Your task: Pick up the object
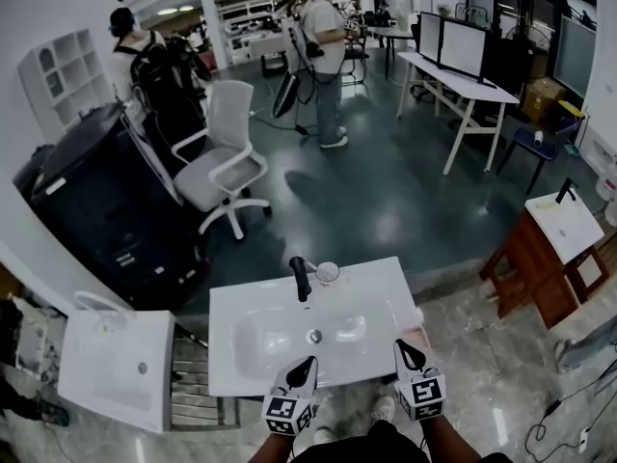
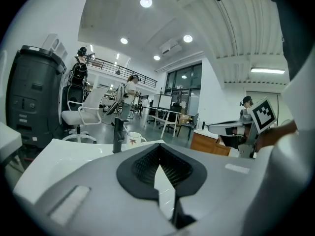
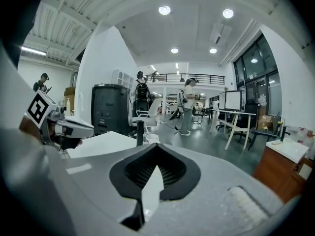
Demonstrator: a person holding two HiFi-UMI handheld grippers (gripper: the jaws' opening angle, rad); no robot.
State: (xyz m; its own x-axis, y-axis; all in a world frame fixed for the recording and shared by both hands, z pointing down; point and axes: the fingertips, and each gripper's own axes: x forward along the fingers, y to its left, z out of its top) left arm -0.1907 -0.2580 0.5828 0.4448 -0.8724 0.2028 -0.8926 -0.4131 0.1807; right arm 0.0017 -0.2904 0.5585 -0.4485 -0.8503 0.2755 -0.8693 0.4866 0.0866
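**Cup [image 1: 328,272] sitting across the basin from 2 closed grippers**

The white cup is standing upright on the far rim of the sink [image 1: 231,307], just beside the black faucet [image 1: 301,278], to its right in the head view. The left gripper [image 1: 307,363] and the right gripper [image 1: 405,349] are hovering over the near rim, each with its jaws pressed together on nothing. The cup is lying ahead between their 2 lines. The left gripper is looking slightly nearer and more squarely aimed. Its jaws would be needing to open before closing on the cup.

Bright ceiling lights [image 3: 165,10]; edges v. warped
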